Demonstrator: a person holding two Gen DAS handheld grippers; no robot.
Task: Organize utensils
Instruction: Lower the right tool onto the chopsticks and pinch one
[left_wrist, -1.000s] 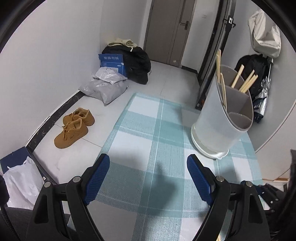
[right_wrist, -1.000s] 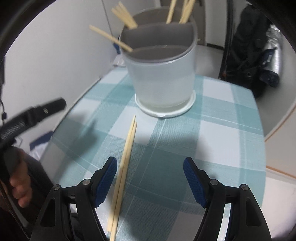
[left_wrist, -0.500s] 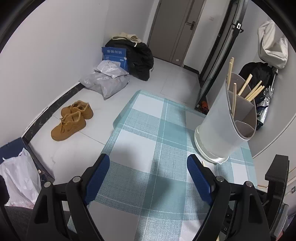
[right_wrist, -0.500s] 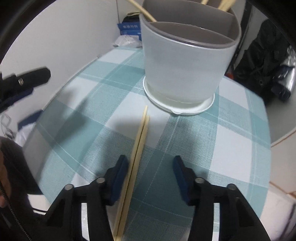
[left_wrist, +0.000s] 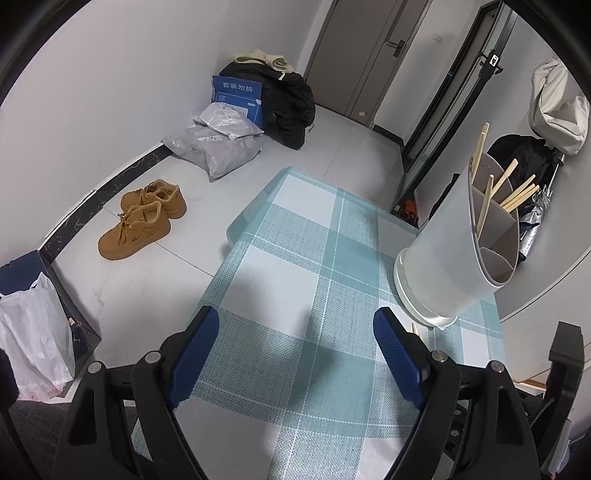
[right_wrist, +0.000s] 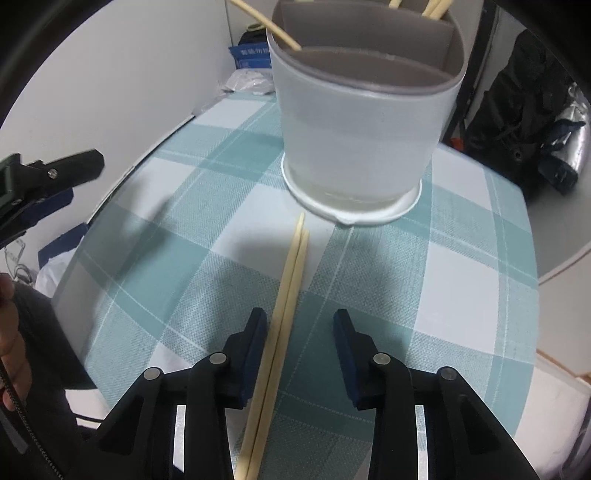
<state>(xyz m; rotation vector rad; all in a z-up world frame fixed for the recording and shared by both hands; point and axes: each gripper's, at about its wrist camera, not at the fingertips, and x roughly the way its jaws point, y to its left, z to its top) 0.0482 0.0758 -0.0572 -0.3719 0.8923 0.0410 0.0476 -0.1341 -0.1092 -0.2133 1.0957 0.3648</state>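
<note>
while the left tool hangs wide open over the checked desk, gripping nothing, the utensil holder stands far right with chopsticks in its compartments. from the right wrist, the right tool is closing astride a chopstick pair lying on the desk just near of the holder; its right pad is apart from them.

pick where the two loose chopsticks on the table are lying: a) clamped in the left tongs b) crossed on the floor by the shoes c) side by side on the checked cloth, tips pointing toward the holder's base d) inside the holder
c: the pair of chopsticks lies side by side on the checked cloth, tips just short of the holder base, running between the closing right tongs.
</note>
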